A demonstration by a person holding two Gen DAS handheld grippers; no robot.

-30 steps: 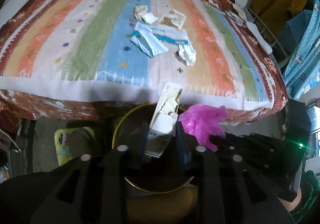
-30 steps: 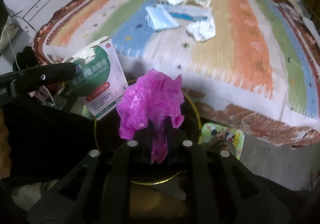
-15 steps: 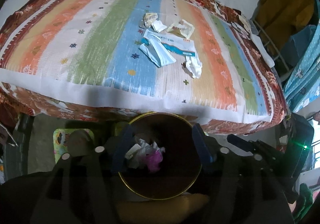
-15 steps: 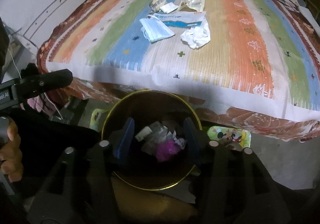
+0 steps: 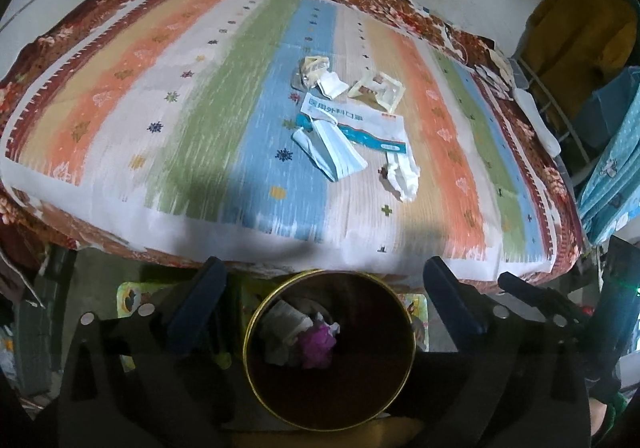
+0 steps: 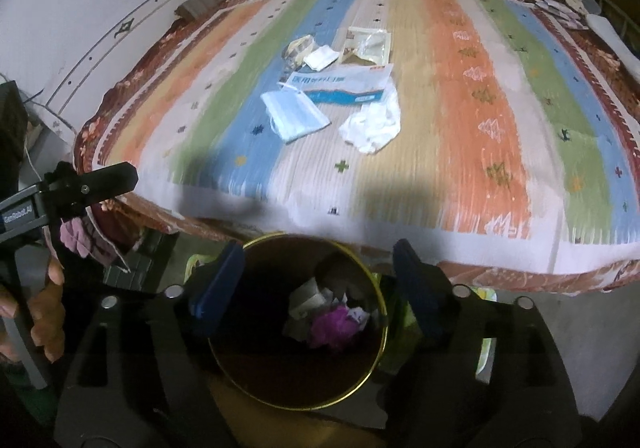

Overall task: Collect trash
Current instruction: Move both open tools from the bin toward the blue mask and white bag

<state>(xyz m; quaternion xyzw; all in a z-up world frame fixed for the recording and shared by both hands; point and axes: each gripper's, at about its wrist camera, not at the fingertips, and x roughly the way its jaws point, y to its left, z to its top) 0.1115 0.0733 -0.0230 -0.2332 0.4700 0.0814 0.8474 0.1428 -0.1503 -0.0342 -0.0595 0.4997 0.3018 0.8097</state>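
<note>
A round gold-rimmed trash bin [image 5: 408,344] [image 6: 380,332] stands on the floor below the bed's front edge. Inside lie a white box [image 5: 282,322] and a crumpled magenta bag [image 5: 318,344] [image 6: 334,324]. My left gripper [image 5: 324,280] hangs open and empty above the bin. My right gripper [image 6: 320,260] is also open and empty above it. On the striped bedspread lie a blue face mask [image 5: 334,151] [image 6: 294,113], a mask packet [image 5: 360,123] [image 6: 344,85], a crumpled white tissue [image 5: 404,175] [image 6: 372,123] and small wrappers [image 5: 378,89] [image 6: 368,43].
The bed [image 5: 160,107] [image 6: 500,127] fills the upper view, its front edge just beyond the bin. A colourful stool or mat [image 5: 130,294] sits on the floor beside the bin. Clothes and a rack [image 5: 576,47] stand at the right. The left gripper's finger [image 6: 104,179] shows at left.
Both grippers opened and dropped the white box and the magenta bag into the bin. Both have since lifted higher, toward the bed.
</note>
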